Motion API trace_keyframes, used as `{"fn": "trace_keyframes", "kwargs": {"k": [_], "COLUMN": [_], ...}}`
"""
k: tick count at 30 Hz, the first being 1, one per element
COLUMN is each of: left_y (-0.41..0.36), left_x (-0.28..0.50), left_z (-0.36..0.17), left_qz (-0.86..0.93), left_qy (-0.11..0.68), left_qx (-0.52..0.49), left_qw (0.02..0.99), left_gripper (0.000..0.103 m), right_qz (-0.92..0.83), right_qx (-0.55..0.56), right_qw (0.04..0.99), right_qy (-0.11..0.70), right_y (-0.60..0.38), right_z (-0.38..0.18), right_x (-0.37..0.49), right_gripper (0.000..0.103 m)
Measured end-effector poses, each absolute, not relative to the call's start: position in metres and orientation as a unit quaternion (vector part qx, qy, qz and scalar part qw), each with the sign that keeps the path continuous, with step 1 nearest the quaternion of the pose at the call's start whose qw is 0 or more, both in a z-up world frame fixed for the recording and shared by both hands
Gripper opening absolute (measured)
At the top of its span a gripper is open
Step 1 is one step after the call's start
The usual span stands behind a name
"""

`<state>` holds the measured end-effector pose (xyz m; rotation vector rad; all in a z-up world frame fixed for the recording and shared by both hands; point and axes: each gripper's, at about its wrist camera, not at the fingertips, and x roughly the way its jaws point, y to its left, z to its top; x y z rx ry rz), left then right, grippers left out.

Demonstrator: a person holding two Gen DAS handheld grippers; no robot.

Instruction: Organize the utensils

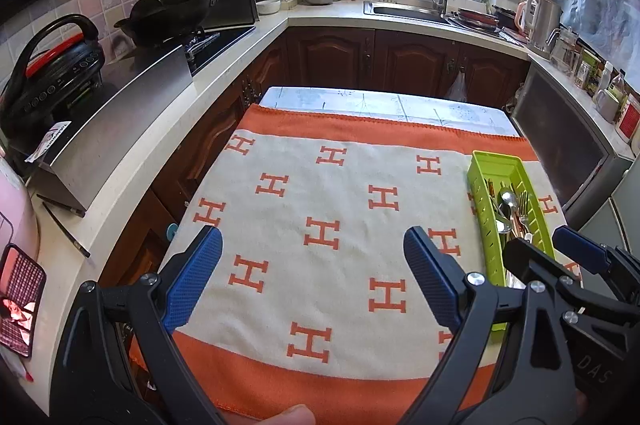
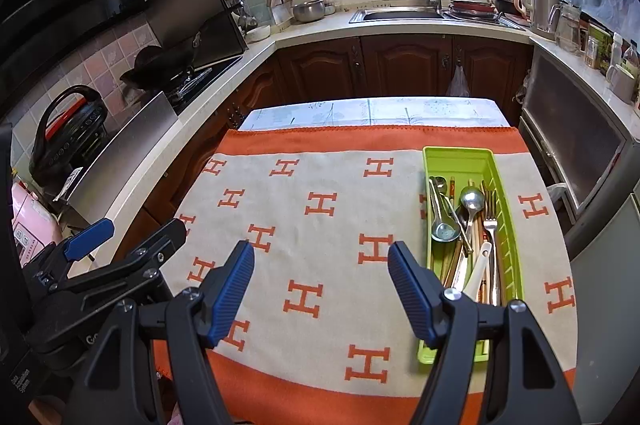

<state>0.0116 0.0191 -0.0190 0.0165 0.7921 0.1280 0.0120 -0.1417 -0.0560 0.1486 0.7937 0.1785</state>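
Observation:
A lime green utensil tray (image 2: 460, 157) lies on the right side of an orange and cream cloth (image 2: 320, 257) patterned with H marks. Inside it lie metal spoons (image 2: 472, 199), a fork (image 2: 491, 225), chopsticks and a white spoon (image 2: 478, 271), all mixed together. The same tray (image 1: 492, 165) appears at the right in the left wrist view. My left gripper (image 1: 312, 265) hovers open over the middle of the cloth, holding nothing. My right gripper (image 2: 320, 277) is open just left of the tray, also holding nothing. Each gripper shows at the edge of the other's view.
The cloth covers a small table (image 2: 368, 111) in a U-shaped kitchen. A counter with a stove, a wok (image 2: 168, 65) and a black cooker (image 2: 68, 133) runs along the left. A sink (image 2: 400, 13) is at the back, jars and an oven door (image 2: 572, 141) at the right.

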Motion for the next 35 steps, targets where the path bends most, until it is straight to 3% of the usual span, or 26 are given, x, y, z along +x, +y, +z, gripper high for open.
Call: {"fn": "trace_keyframes", "kwargs": {"k": [35], "left_y": [0.029], "left_x": [0.011], "left_z": [-0.030], "left_qz": [0.062], "left_qy": [0.405], "left_qx": [0.001], "left_qw": [0.912], "left_gripper": [0.091], "right_qz": [0.082], "right_qx": [0.072], "right_qw": [0.910], "right_qy": [0.401], "right_y": [-0.136], "right_z": [-0.063], "right_x": [0.010], "right_gripper": [0.069]}}
